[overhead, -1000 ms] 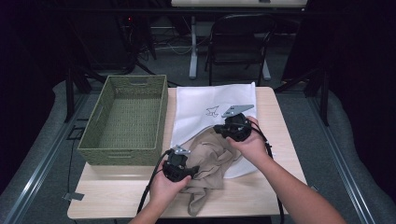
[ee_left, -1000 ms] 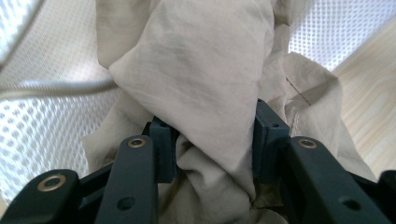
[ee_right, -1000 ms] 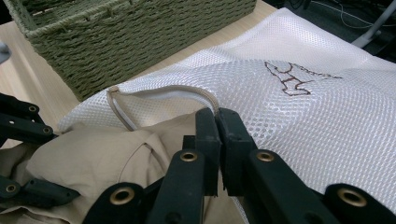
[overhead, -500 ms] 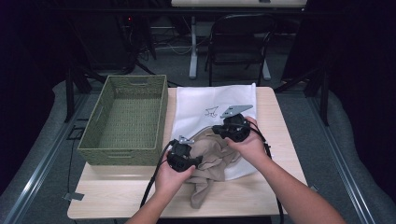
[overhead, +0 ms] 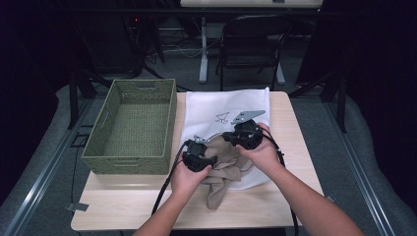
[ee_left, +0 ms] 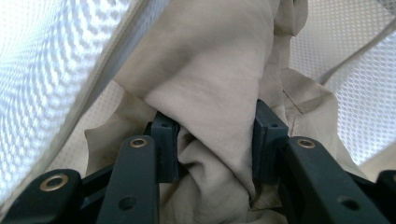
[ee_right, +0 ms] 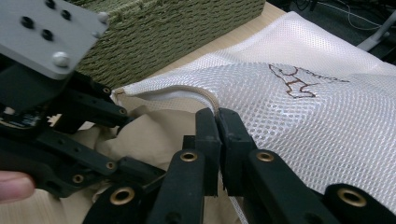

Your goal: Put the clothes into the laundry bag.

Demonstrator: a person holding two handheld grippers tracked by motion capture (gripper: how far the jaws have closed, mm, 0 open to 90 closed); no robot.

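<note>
Far left on the pale wooden table [overhead: 290, 132]: an empty olive-green woven rectangular basket [overhead: 133, 125]. Just right of it, left gripper [overhead: 195, 156], jaws pinching a bunched fold of crumpled beige cloth garment [ee_left: 210, 84], half inside the white mesh laundry bag [overhead: 223, 110]. Further right, right gripper [ee_right: 217, 122], jaws pressed together on the bag's hemmed opening [ee_right: 196, 93], holding it up. Step in hand, by the look: stuffing the garment into the bag. Next, probably: pushing deeper, keeping the mouth lifted.
</note>
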